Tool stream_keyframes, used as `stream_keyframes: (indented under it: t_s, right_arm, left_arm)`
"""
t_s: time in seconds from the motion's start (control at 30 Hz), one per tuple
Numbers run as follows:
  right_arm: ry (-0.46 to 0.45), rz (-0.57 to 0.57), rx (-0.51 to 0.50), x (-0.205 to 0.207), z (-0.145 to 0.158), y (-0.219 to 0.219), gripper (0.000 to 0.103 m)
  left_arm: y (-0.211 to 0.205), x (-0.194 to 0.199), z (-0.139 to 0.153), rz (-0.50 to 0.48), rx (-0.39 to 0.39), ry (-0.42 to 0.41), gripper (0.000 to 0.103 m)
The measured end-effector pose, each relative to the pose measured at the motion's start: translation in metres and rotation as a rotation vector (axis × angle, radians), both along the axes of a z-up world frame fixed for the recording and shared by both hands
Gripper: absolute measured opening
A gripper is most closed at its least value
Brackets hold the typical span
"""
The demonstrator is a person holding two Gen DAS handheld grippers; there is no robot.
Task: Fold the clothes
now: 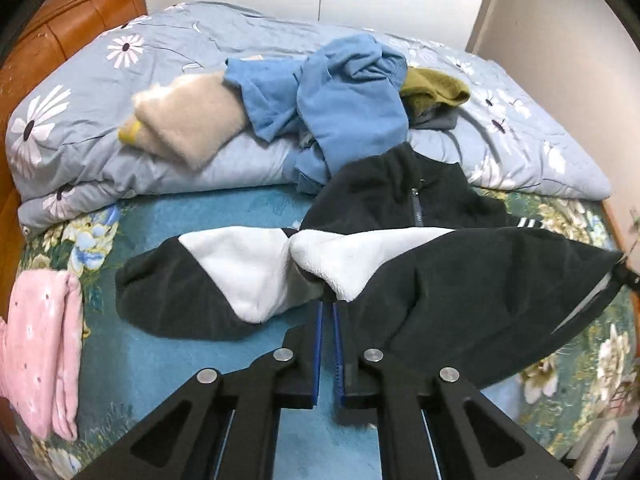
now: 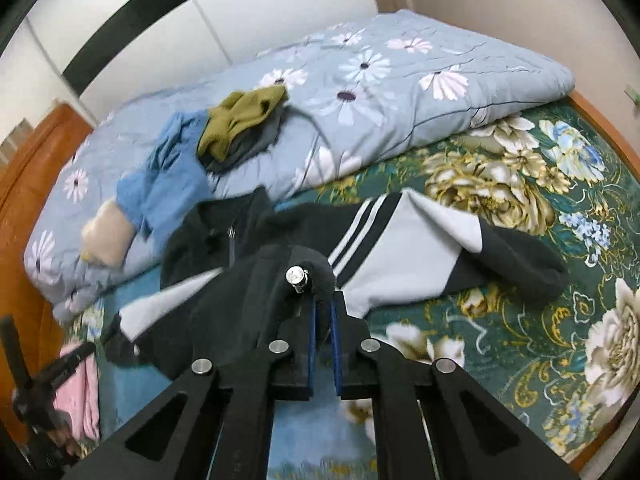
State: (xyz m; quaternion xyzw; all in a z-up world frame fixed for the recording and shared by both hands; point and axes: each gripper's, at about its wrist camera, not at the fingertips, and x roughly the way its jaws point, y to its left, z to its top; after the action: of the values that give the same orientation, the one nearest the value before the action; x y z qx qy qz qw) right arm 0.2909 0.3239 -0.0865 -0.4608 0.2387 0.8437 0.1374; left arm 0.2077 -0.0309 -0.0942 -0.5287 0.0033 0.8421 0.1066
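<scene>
Left gripper (image 1: 328, 305) pinching the hem of a black and white fleece zip jacket (image 1: 440, 280), right gripper (image 2: 323, 300) clamping its other edge, jacket hanging partly lifted over the blue floral bedsheet (image 1: 224, 216), heaped clothes lying on the folded grey daisy-print quilt (image 1: 80, 128) behind

No writing, label, brand name or number can be read in either view. The black and white fleece jacket (image 2: 400, 248) bears only white stripes, no lettering.

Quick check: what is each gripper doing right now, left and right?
Left gripper: closed, fingers pinching the hem of the black-and-white fleece jacket.
Right gripper: closed, pinching the same jacket's hem.
</scene>
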Motion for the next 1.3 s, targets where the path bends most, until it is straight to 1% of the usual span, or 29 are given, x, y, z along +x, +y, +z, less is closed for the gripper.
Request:
stream_keyframes:
  t_s: [0.1, 0.13, 0.2, 0.23, 0.27, 0.33, 0.43, 0.5, 0.6, 0.67, 0.7, 0.77, 0.83, 0.87, 0.93, 1.1, 1.13, 1.2, 1.23, 1.3]
  right_arm:
    - [-0.036, 0.028, -0.023, 0.002, -0.016, 0.000, 0.007]
    - [-0.044, 0.032, -0.033, 0.002, -0.022, 0.001, 0.007]
    - [-0.050, 0.035, -0.045, 0.004, -0.032, 0.004, 0.007]
    - [-0.049, 0.035, -0.050, 0.006, -0.034, 0.005, 0.007]
    - [-0.045, 0.038, -0.054, 0.008, -0.035, 0.007, 0.007]
    - [-0.044, 0.054, -0.046, 0.010, -0.039, 0.010, 0.007]
    - [-0.050, 0.073, -0.041, 0.011, -0.045, 0.014, 0.007]
    - [-0.051, 0.076, -0.044, 0.012, -0.049, 0.016, 0.007]
    - [-0.050, 0.072, -0.058, 0.015, -0.055, 0.019, 0.007]
    - [-0.047, 0.067, -0.073, 0.018, -0.060, 0.020, 0.007]
    - [-0.048, 0.066, -0.074, 0.019, -0.062, 0.020, 0.007]
    - [-0.052, 0.060, -0.079, 0.022, -0.067, 0.021, 0.007]
    - [-0.054, 0.051, -0.090, 0.025, -0.070, 0.023, 0.007]
    - [-0.053, 0.049, -0.095, 0.026, -0.070, 0.024, 0.007]
    - [-0.049, 0.045, -0.104, 0.028, -0.071, 0.025, 0.007]
    - [-0.048, 0.050, -0.107, 0.028, -0.073, 0.027, 0.007]
    - [-0.048, 0.047, -0.109, 0.029, -0.074, 0.028, 0.007]
    - [-0.052, 0.039, -0.114, 0.029, -0.077, 0.030, 0.007]
    - [-0.055, 0.034, -0.118, 0.029, -0.079, 0.031, 0.007]
    - [-0.061, 0.024, -0.126, 0.028, -0.084, 0.033, 0.007]
  left_arm:
    - [0.005, 0.021, -0.010, -0.033, 0.023, -0.045, 0.007]
    - [0.009, 0.029, -0.014, -0.047, 0.018, -0.054, 0.007]
    - [0.025, 0.047, -0.030, -0.105, -0.007, -0.064, 0.013]
    - [0.035, 0.055, -0.042, -0.140, -0.022, -0.076, 0.025]
    - [0.045, 0.061, -0.056, -0.175, -0.041, -0.089, 0.038]
    - [0.062, 0.071, -0.081, -0.243, -0.086, -0.106, 0.046]
    - [0.083, 0.080, -0.112, -0.338, -0.187, -0.107, 0.047]
    - [0.094, 0.082, -0.129, -0.400, -0.254, -0.102, 0.050]
    - [0.106, 0.086, -0.145, -0.477, -0.315, -0.079, 0.055]
    - [0.111, 0.087, -0.152, -0.512, -0.348, -0.062, 0.063]
    - [0.113, 0.087, -0.156, -0.521, -0.369, -0.052, 0.063]
    - [0.112, 0.084, -0.156, -0.504, -0.390, -0.025, 0.064]
    - [0.106, 0.077, -0.152, -0.448, -0.387, 0.003, 0.064]
    - [0.100, 0.072, -0.148, -0.410, -0.361, 0.003, 0.064]
    - [0.089, 0.063, -0.141, -0.337, -0.285, -0.010, 0.064]
    - [0.059, 0.041, -0.132, -0.214, -0.069, -0.102, 0.065]
    - [0.056, 0.039, -0.131, -0.204, -0.076, -0.097, 0.064]
    - [0.060, 0.040, -0.133, -0.217, -0.183, -0.061, 0.065]
    - [0.062, 0.041, -0.136, -0.227, -0.204, -0.062, 0.065]
    - [0.068, 0.042, -0.144, -0.248, -0.207, -0.086, 0.065]
